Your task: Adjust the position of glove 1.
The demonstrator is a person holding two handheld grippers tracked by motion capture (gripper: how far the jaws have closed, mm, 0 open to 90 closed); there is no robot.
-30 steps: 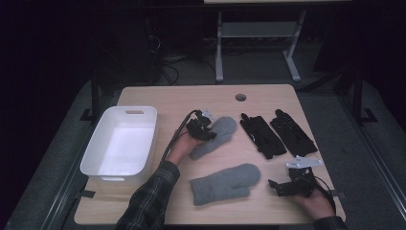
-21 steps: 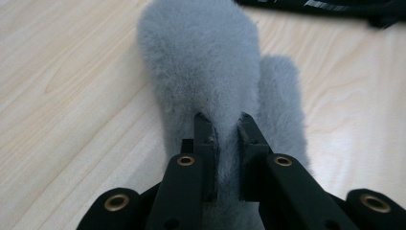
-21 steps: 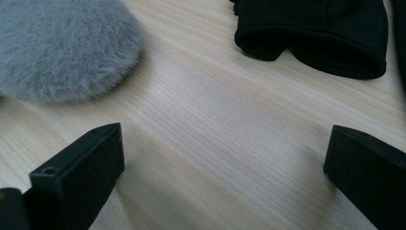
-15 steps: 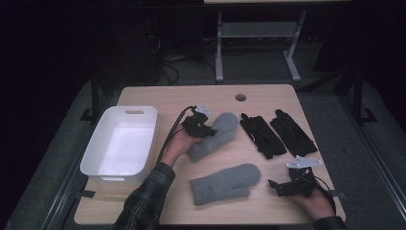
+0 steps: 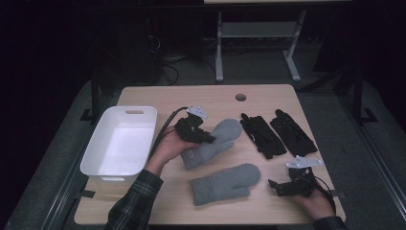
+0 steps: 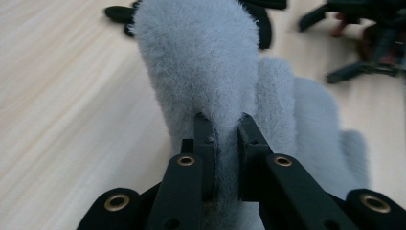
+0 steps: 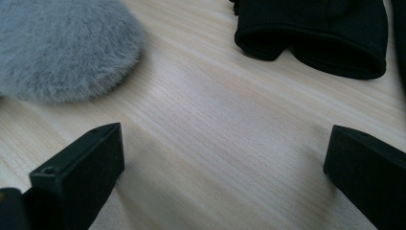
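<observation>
My left gripper (image 5: 207,138) is shut on the upper grey fleece mitten (image 5: 218,143), pinching a fold of fabric at its left edge. In the left gripper view the two jaws (image 6: 225,136) squeeze the fleece of the mitten (image 6: 206,62), which bulges up ahead of them. A second grey mitten (image 5: 225,184) lies flat nearer the front edge. My right gripper (image 5: 276,188) rests open at the front right, just right of that mitten. In the right gripper view it stands (image 7: 225,163) wide apart over bare wood, with the mitten's tip (image 7: 62,48) ahead on the left.
A white plastic tub (image 5: 100,153) stands at the table's left. Two black gloves (image 5: 261,135) (image 5: 293,132) lie side by side at the right rear; one cuff (image 7: 325,33) is ahead of my right gripper. A cable hole (image 5: 240,97) is at the back.
My left hand and gripper have drawn slightly toward the near left, pulling the upper mitten along. The right gripper has stayed put.
</observation>
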